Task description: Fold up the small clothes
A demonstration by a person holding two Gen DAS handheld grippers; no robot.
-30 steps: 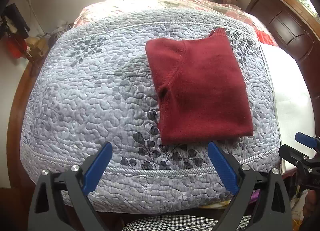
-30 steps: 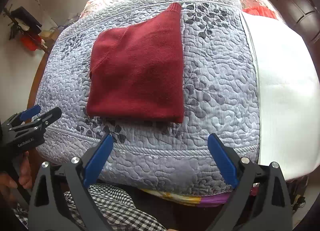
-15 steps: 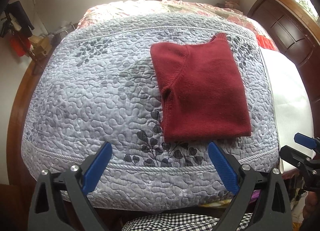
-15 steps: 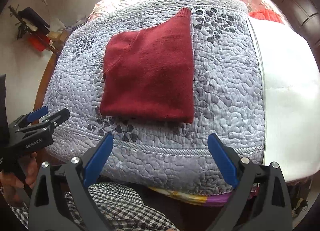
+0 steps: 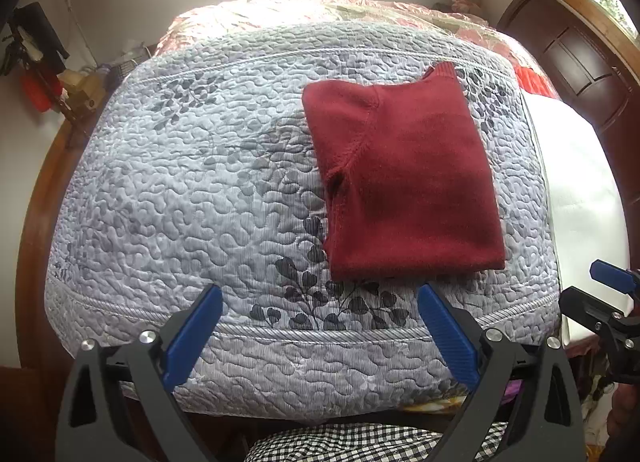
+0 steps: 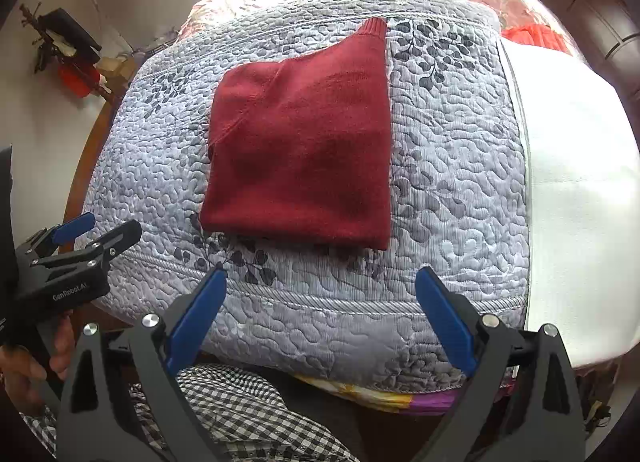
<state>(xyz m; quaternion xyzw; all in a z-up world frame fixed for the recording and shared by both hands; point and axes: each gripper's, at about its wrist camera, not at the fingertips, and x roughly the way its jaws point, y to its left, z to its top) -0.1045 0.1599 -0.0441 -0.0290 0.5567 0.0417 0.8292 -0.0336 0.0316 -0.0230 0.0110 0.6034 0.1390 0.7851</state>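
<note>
A folded dark red knitted sweater [image 5: 404,185] is lying on a grey quilted bedspread with a leaf pattern [image 5: 200,189], toward its right side. A plain white sheet [image 6: 576,189] is lying just right of the bedspread. Both grippers are hanging wide apart before the bed's near edge, clear of the sweater: the left gripper [image 5: 318,332] to the left, the right gripper [image 6: 320,316] beside it.

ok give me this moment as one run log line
garment: red sweater folded flat on grey quilt | left gripper: open, empty, short of sweater | right gripper: open, empty | phase: fold looks done
</note>
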